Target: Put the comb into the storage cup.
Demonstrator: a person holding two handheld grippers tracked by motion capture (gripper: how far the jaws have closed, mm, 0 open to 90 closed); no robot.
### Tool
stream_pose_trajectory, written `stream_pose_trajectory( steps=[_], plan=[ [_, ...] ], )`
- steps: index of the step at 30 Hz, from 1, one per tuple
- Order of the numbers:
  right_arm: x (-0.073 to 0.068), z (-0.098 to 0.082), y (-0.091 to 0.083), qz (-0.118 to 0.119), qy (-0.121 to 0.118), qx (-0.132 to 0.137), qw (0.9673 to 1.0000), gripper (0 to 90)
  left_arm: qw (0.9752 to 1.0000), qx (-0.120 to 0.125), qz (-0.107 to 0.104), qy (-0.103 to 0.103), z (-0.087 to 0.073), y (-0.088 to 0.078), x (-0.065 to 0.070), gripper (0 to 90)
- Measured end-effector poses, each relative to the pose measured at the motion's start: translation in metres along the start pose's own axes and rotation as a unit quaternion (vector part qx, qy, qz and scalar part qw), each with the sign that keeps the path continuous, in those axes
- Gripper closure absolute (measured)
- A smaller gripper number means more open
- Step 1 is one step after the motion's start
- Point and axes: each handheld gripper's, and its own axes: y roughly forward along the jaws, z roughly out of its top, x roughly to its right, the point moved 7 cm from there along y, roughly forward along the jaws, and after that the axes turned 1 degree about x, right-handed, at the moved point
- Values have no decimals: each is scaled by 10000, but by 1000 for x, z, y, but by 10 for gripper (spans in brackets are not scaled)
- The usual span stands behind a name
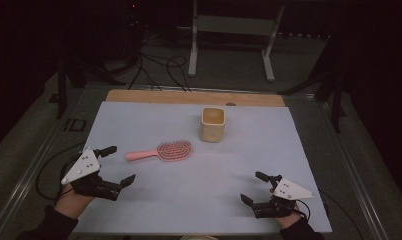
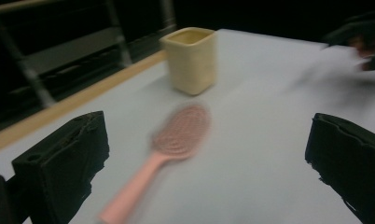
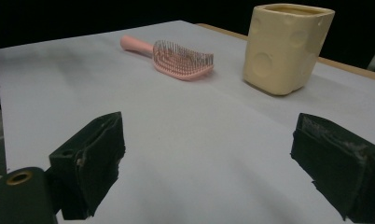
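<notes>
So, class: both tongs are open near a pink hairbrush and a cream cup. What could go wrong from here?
1. The pink plastic hairbrush lies flat, bristles up, on the smooth pale-blue table sheet; the open left tongs might push it along rather than grip its thin handle.
2. The cream square ceramic cup stands upright just beyond the brush head, so a sliding brush or swinging arm could tip it.
3. The open right tongs sit far off, too distant to steady the cup quickly.

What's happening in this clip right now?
A person holds a gripper in each hand over a pale sheet on the table. The left gripper is open, near the handle of a pink hairbrush lying flat with bristles up. The right gripper is open too, farther off. A cream cup stands upright behind the brush. Nothing is gripped.
</notes>
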Motion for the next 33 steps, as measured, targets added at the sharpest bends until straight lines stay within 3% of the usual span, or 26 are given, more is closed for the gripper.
stream_pose_trajectory(
  steps=[1, 8, 12, 14, 16, 20, 25, 28, 30, 31, 33],
  plan=[
    [0, 0, -1, 8, -5, -8, 10000, 92, 9999, -20, 152, 64, 0, 1, -4, 2],
    [1, 0, -1, -26, 44, -9, 10000, 92, 9993, -245, 250, -148, -2, 10, -27, 2],
    [3, 0, -1, -40, 66, 10, 10000, 92, 9979, -368, 443, -308, -1, 14, -36, 2],
    [3, 0, -2, -53, 73, 4, 10000, 92, 9973, -512, 380, -371, 0, 16, -39, 2],
    [3, 0, -2, -66, 93, 15, 9999, 92, 9960, -652, 461, -407, 1, 20, -42, 2],
    [5, 0, -3, -111, 119, 34, 9999, 92, 9949, -743, 473, -491, 5, 26, -50, 2],
    [5, 1, -4, -149, 123, 73, 9998, 93, 9907, -1080, 680, -472, 7, 35, -58, 3],
    [6, 1, -4, -165, 101, 59, 9998, 93, 9884, -1244, 602, -637, 7, 42, -64, 18],
    [6, 1, -4, -183, 113, 58, 9998, 93, 9884, -1244, 602, -637, 7, 42, -64, 22],
    [6, 2, -5, -188, 117, 70, 9997, 93, 9855, -1433, 691, -589, 5, 48, -69, 43],
    [6, 2, -5, -186, 136, 72, 9997, 93, 9838, -1523, 745, -590, 3, 52, -73, 52]
  ],
)
